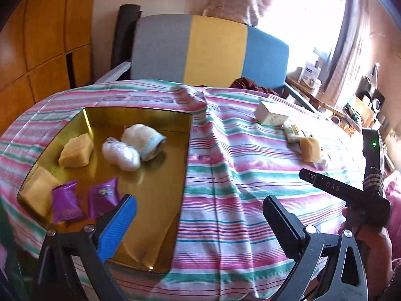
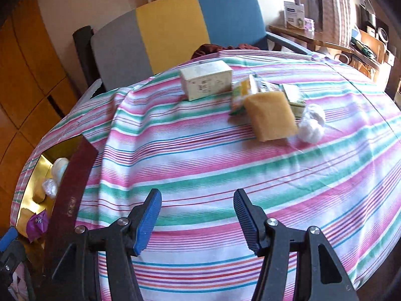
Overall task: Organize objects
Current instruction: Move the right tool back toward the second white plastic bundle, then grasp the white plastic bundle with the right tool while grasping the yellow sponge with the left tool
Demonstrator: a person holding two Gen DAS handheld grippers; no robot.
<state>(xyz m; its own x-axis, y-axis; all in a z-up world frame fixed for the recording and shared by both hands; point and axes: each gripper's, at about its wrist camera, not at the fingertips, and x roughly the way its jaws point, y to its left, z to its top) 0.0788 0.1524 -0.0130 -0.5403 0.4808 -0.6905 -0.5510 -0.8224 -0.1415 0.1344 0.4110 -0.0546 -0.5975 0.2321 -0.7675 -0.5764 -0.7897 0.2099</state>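
On the left wrist view: left gripper (image 1: 200,215) hangs with its fingers spread wide, nothing between them, blue pad over the near edge of the gold tin tray (image 1: 160,225), other finger over the striped tablecloth (image 1: 225,175). Tray sits left on the cloth. Inside it: two yellow sponges (image 1: 76,150) at far left, a rolled white cloth (image 1: 144,140) with a white cotton ball bundle (image 1: 122,154) touching its left side, and two purple wrapped packets (image 1: 66,204) at the near left corner. Far right on the cloth: a cream carton (image 1: 272,114), then a green-yellow packet (image 1: 292,133) and another yellow sponge (image 1: 310,149) just beside it. Right gripper's body shows at the right edge, a hand (image 1: 363,233) around its handle. Grey-yellow-blue chair back (image 1: 213,50) stands behind the table.

Right wrist view: right gripper (image 2: 198,215) is empty, fingers moderately apart, over bare striped cloth, well apart from the loose items. Far centre: cream carton (image 2: 206,79). To its right, a yellow sponge (image 2: 270,115) lies over green-yellow packets (image 2: 241,92), with a white cotton ball bundle (image 2: 312,123) touching the sponge's right side. Tray (image 2: 32,188) is at far left, its dark red outer wall (image 2: 70,195) facing us; white cloth, cotton and a purple packet (image 2: 37,222) visible inside. Frame is motion-blurred.
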